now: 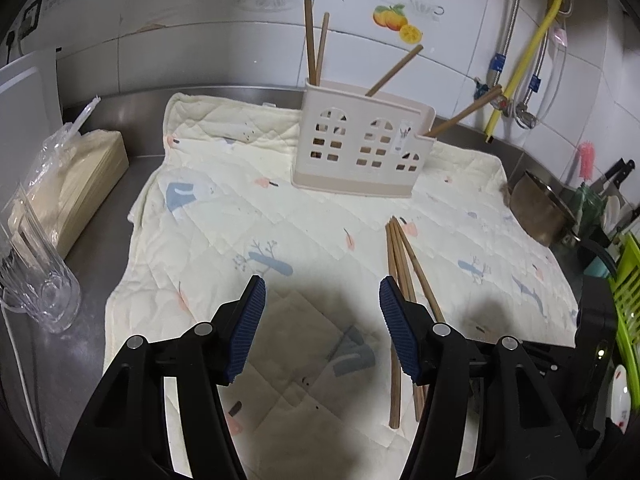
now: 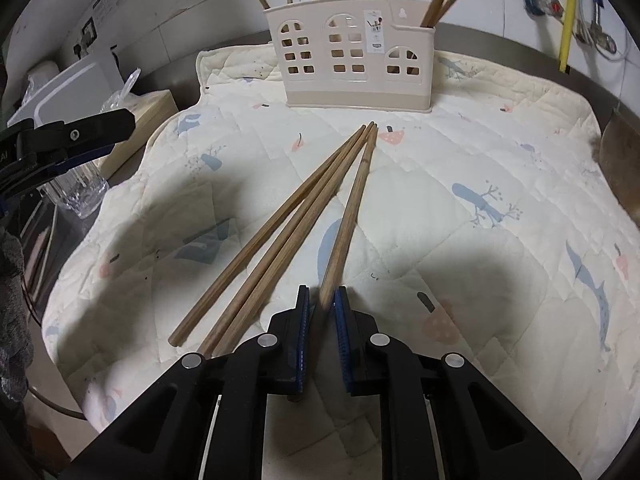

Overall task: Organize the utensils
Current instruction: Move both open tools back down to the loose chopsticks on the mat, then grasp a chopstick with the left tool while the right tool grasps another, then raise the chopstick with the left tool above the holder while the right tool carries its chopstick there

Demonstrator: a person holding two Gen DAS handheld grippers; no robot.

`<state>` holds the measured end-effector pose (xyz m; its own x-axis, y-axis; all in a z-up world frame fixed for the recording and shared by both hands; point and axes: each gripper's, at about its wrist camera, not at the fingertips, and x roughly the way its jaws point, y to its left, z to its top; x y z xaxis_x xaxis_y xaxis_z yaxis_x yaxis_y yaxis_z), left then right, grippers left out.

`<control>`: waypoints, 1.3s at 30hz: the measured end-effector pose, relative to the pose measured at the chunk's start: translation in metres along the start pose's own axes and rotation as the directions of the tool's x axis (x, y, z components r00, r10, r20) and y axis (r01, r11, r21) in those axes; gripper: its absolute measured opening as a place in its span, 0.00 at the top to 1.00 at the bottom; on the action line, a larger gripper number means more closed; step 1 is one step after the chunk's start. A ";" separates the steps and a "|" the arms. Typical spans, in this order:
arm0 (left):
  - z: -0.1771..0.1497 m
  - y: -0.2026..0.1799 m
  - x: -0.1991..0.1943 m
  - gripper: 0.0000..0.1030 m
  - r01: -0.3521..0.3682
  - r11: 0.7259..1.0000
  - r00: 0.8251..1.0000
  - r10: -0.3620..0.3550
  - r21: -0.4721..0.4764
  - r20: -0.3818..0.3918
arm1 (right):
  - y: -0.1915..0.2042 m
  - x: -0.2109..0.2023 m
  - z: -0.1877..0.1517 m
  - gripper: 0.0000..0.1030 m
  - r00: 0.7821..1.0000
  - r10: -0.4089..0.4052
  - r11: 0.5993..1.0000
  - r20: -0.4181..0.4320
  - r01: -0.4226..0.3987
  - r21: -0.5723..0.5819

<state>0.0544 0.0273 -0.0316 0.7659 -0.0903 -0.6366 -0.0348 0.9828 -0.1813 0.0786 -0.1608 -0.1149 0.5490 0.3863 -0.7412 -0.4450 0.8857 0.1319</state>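
the small sticker (image 2: 376, 26) on the cream holder (image 2: 356, 76) is too tiny to read. in front of the holder, on the quilted mat (image 2: 500, 152), the right gripper (image 2: 323, 300) is clenched on one chopstick (image 2: 350, 212), three loose chopsticks (image 2: 280, 236) just beside it. the left gripper (image 1: 322, 294) hangs released, gripping nothing

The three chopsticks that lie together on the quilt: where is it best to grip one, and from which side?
Probably take the leftmost chopstick at its thick near end, coming from above with the jaws across the shaft. The three chopsticks meet at their far tips and fan apart toward the right gripper, so the near ends leave room. That gripper is closed on a fourth.
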 end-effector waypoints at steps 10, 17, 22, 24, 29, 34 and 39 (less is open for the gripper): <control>-0.022 -0.017 0.017 0.42 0.065 0.998 0.995 -0.063 0.021 -0.078 | -0.013 -0.015 0.001 0.91 0.999 -0.031 0.999 0.042 0.031 0.009; -0.038 -0.037 0.030 0.47 0.120 0.991 0.985 -0.112 0.054 -0.134 | -0.025 -0.043 0.009 0.93 0.991 -0.060 0.998 0.122 0.060 0.006; -0.046 -0.044 0.044 0.67 0.148 0.988 0.974 -0.137 0.052 -0.181 | -0.031 -0.062 0.020 0.93 0.981 -0.066 0.998 0.182 0.067 0.000; -0.048 -0.045 0.049 0.76 0.154 0.987 0.970 -0.141 0.049 -0.197 | -0.033 -0.069 0.025 0.93 0.977 -0.065 0.998 0.203 0.067 -0.005; -0.053 -0.047 0.061 0.81 0.143 0.988 0.965 -0.128 0.053 -0.227 | -0.038 -0.082 0.033 0.93 0.968 -0.065 0.997 0.241 0.071 -0.017; -0.053 -0.051 0.064 0.93 0.113 0.990 0.970 -0.092 0.083 -0.223 | -0.040 -0.092 0.042 0.93 0.960 -0.062 0.997 0.273 0.071 -0.023; -0.042 -0.050 0.053 0.95 0.120 0.989 0.975 -0.099 0.091 -0.201 | -0.040 -0.098 0.051 0.93 0.955 -0.051 0.998 0.291 0.063 -0.031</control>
<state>0.0699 -0.0330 -0.0875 0.6209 -0.2180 -0.7530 0.1155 0.9755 -0.1872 0.0786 -0.2208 -0.0143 0.7531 0.3984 -0.5235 -0.4311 0.9000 0.0648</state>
